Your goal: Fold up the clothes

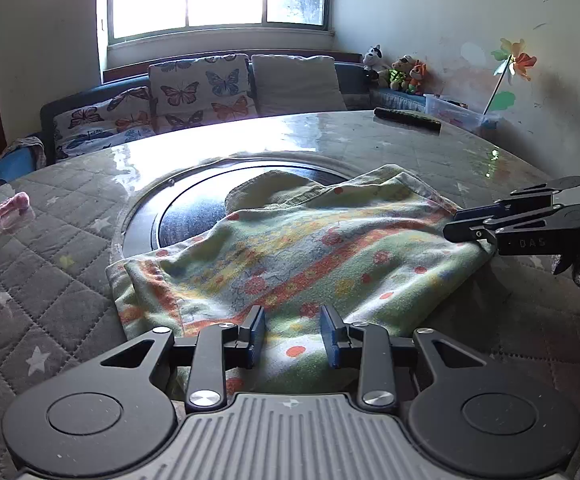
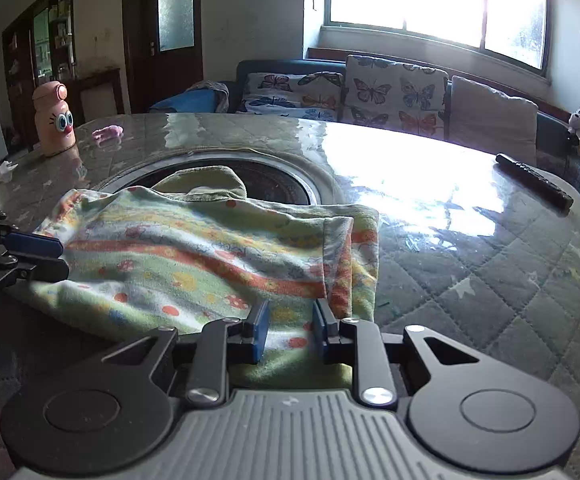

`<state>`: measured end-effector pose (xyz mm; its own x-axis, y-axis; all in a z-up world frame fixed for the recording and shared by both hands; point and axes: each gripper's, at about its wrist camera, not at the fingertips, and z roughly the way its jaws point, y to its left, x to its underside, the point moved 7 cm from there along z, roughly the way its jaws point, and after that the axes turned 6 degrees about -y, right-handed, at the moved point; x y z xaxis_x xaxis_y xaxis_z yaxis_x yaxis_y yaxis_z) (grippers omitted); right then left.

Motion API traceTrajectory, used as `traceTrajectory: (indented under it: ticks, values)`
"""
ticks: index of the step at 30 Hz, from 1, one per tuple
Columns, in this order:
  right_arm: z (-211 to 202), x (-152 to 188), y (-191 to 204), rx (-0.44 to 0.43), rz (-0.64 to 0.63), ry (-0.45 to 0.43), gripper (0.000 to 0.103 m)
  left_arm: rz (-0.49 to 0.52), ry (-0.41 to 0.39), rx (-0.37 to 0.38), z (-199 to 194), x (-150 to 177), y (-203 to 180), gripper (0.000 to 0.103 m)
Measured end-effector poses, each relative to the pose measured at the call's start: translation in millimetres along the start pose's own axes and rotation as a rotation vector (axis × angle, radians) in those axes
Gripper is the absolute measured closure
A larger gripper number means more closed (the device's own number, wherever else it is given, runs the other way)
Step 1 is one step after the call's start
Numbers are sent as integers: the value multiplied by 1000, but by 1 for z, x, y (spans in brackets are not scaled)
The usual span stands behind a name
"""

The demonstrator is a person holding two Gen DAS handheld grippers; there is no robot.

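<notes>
The left gripper (image 1: pixel 292 336) sits low in the centre of its frame, its blue-padded fingers (image 1: pixel 257 332) apart over the near edge of the patterned garment (image 1: pixel 298 256). The right gripper (image 2: pixel 290 330), also low centre in its own view, has its fingers spread above the same cloth. The garment lies rumpled on the quilted table (image 1: pixel 50 280), partly covering the dark round inset (image 1: pixel 194 208) mid-frame. A remote (image 1: pixel 408 119) rests upper right; a pink bottle (image 2: pixel 54 118) stands at far left.
</notes>
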<state>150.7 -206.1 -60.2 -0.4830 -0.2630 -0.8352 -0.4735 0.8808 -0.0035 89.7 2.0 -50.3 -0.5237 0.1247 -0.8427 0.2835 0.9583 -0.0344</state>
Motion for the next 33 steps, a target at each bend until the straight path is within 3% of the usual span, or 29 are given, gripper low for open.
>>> traceTrajectory:
  ticks: [16,23,27,33]
  values:
    - [-64,29,9,1,-3,131,79,-6,33,144,-25,14,-24,71]
    - [-56,6,-6,4,58,54,74,-8,26,121,-15,-7,-21,70]
    - [-37,5,-18,17,79,61,74,-14,10,114,3,-24,-20,70]
    - [-15,2,-34,35,101,69,77,-33,50,87,38,-33,-11,72]
